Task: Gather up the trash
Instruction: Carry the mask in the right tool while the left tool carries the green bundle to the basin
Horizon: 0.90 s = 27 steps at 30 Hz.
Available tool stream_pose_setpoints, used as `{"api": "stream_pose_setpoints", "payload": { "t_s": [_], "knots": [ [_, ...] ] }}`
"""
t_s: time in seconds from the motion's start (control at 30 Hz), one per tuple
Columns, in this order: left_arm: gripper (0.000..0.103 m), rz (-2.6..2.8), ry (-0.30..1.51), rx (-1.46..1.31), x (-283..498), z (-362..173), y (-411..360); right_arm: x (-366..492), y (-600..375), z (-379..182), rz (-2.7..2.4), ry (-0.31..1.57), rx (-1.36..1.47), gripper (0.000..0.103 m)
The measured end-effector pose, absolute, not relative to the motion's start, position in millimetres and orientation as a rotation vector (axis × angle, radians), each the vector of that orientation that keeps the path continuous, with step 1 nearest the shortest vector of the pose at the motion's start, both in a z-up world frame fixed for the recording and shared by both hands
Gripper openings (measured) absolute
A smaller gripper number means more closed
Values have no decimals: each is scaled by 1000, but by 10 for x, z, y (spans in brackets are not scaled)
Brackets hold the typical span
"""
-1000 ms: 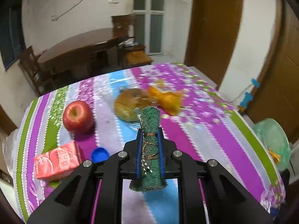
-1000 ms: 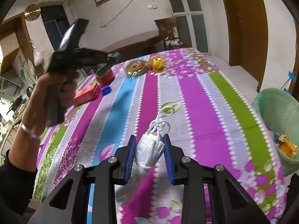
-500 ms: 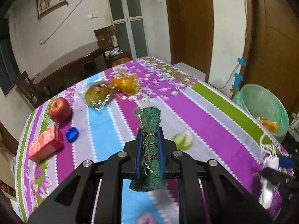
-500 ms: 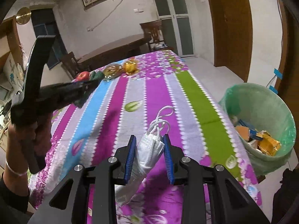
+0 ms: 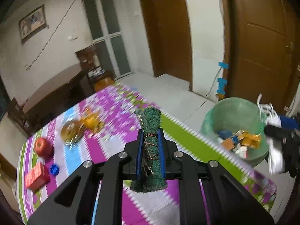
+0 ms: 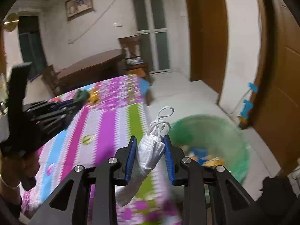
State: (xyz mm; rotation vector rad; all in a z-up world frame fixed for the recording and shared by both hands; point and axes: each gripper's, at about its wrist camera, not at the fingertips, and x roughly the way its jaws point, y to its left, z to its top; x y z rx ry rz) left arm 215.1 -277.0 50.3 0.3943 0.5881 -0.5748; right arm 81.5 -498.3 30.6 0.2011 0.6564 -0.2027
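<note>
Trash in both grippers, neither piece in the bin yet. Left gripper (image 5: 150, 146) is clamped on a rolled green scouring pad (image 5: 150, 131) with thin wire wound around it, held above the striped tablecloth (image 5: 116, 146) short of the table's right edge. Right gripper (image 6: 150, 154) pinches a crumpled white face mask (image 6: 148, 155), ear loops sticking up, lower end dangling below the jaws, roughly over the table's right edge next to the green-lined bin (image 6: 234, 131).

Risks, judged: release too early and the mask lands on the table edge or floor; loops could snag a finger and not fall; both grippers converging on the bin could collide. Scouring pad is also far from the rim.

Bin already holds wrappers. Apple (image 5: 42, 146), red carton (image 5: 36, 176), blue cap (image 5: 54, 169) and bagged food (image 5: 72, 131) sit near the table's far-left side.
</note>
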Motion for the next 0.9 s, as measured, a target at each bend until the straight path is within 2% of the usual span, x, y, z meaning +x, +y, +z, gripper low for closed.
{"api": "stream_pose_setpoints", "payload": {
  "t_s": [0.47, 0.9],
  "knots": [
    [14, -717, 569, 522, 1974, 399, -4022, 768, -6249, 589, -404, 763, 164, 31],
    [14, -809, 634, 593, 1965, 73, -4558, 848, -6707, 195, -426, 885, 188, 31]
  ]
}}
